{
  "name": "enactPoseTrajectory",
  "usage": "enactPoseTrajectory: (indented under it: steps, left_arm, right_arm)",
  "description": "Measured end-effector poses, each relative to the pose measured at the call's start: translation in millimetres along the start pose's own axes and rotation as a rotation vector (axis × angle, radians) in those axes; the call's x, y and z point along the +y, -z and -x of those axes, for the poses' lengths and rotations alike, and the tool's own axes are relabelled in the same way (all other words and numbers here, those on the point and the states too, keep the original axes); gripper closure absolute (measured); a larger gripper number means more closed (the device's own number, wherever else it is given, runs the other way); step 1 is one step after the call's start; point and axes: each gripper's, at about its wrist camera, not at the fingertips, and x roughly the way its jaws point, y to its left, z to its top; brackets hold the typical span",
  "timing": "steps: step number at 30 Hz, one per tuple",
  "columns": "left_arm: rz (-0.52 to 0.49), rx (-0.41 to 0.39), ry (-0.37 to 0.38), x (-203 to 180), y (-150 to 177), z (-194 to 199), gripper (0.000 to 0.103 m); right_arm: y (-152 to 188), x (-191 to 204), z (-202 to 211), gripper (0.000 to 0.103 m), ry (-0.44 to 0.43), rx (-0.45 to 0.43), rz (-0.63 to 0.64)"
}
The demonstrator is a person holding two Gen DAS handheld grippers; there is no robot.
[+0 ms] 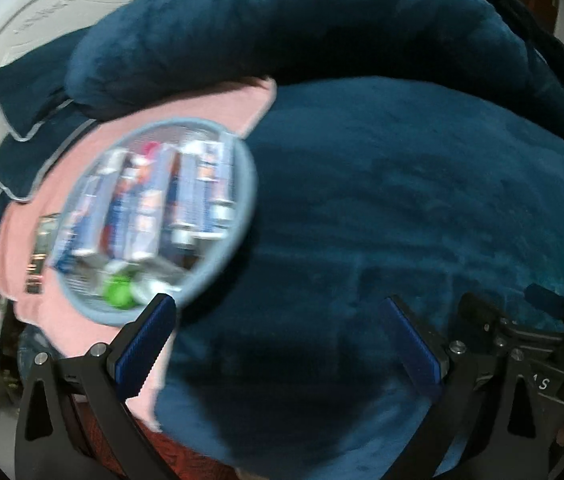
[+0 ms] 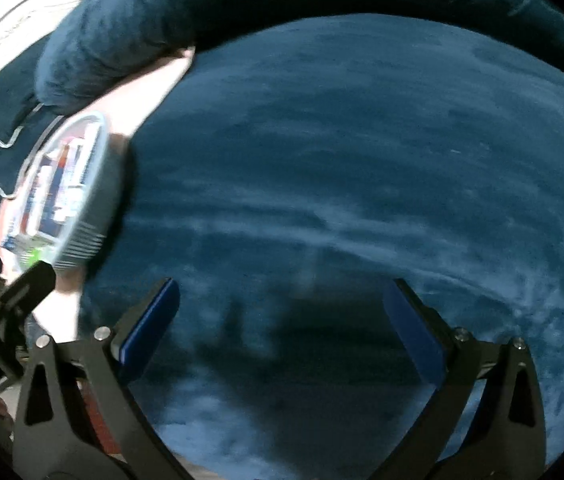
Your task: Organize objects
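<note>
Basket, round, grey-blue rim, filled with tubes standing side by side and a green-capped item at its near edge; sits at about 10 o'clock in the left wrist view, on a pink cloth over a dark blue plush blanket. Contents blurred; labels unreadable. Handling, as judged: light, thin-walled and fairly stiff, ribbed on the side; loose tubes likely to shift or spill if tipped. Best hold is the rim at its near edge, kept level. Left gripper: jaws spread wide, holding nothing, its left finger just short of the basket rim at 7 o'clock. Right gripper: jaws likewise spread, empty, over bare blanket; basket at 9 o'clock in its view. Surroundings: rolled blanket ridge from 10 to 2 o'clock forms a soft wall behind the basket; open plush from centre to 4 o'clock gives free room. Soft ground, so things set down may lean.
</note>
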Motion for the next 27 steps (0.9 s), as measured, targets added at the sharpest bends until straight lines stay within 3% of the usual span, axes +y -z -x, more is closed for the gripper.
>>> enactPoseTrajectory:
  steps: [6, 9, 13, 18, 21, 27]
  left_arm:
    - [-0.024, 0.135, 0.098, -63, 29, -62, 0.001]
    - [-0.067, 0.153, 0.113, -94, 37, -85, 0.001]
    - [-0.145, 0.077, 0.111, -123, 41, -100, 0.000]
    - [-0.106, -0.013, 0.177, -117, 43, -108, 0.000]
    - [-0.103, -0.072, 0.189, -116, 50, -107, 0.000]
    - [-0.090, -0.079, 0.211, -109, 49, -106, 0.000]
  right_arm:
    - [18, -64, -12, 0.000, 0.185, -0.010, -0.052]
    - [30, -92, -22, 0.000, 0.259, -0.009, -0.087]
    - [43, -117, -29, 0.000, 0.269, -0.053, -0.105]
    - [61, -111, -28, 0.000, 0.307, -0.196, -0.040]
    - [62, -108, -28, 0.000, 0.333, -0.198, -0.039]
    - [55, -110, -27, 0.000, 0.311, -0.209, -0.098]
